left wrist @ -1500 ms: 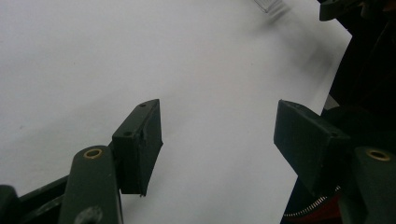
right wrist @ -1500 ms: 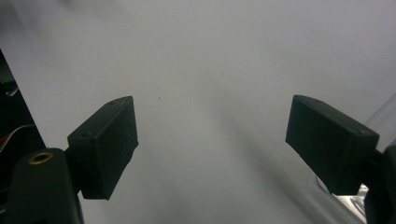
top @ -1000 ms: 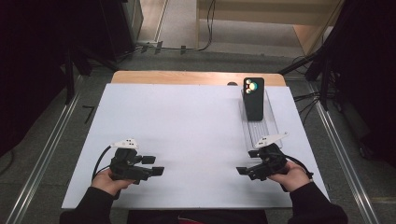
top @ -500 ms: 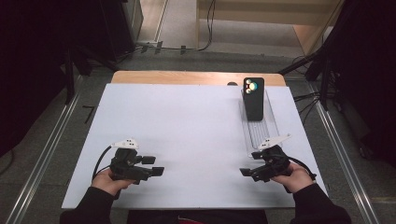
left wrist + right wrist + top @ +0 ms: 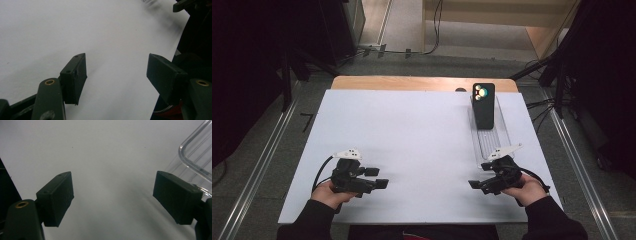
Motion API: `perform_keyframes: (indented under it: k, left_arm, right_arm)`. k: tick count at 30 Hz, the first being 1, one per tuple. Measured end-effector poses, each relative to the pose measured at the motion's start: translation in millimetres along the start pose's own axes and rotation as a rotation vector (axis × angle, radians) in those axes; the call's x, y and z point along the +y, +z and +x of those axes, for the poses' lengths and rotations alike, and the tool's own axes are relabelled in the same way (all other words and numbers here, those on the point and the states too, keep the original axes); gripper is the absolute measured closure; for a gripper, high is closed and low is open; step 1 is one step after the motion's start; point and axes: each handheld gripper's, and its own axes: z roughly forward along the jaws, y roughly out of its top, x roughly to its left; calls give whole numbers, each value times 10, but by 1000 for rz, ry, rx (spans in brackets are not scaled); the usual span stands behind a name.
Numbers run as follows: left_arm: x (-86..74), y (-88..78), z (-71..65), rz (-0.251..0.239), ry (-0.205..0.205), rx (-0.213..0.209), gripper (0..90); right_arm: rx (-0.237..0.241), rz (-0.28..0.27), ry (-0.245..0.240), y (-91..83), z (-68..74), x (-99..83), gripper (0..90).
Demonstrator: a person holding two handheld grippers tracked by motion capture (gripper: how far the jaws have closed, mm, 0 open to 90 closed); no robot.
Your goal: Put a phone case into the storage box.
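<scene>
Just beyond the right gripper (image 5: 477, 185), well apart from the left gripper (image 5: 379, 177): black phone (image 5: 484, 106), upright, leaning at the far end of a clear tray (image 5: 506, 131), camera lenses glinting. Smooth, slim, top-heavy. Likely to topple or skid if nudged on approach; tray rim easily clipped. Both sets of jaws parted, empty, resting low over the white table (image 5: 412, 130).

The clear tray (image 5: 197, 160) is cut off by the right gripper view's edge, and the phone's (image 5: 484, 107) lower end sits hidden inside it.
</scene>
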Motion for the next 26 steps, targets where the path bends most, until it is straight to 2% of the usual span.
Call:
perform_keyframes:
  k: [26]
  left_arm:
    - [-3, 2, 6, 6, 1, -1, 323]
  right_arm:
    - [-3, 8, 1, 3, -8, -4, 149]
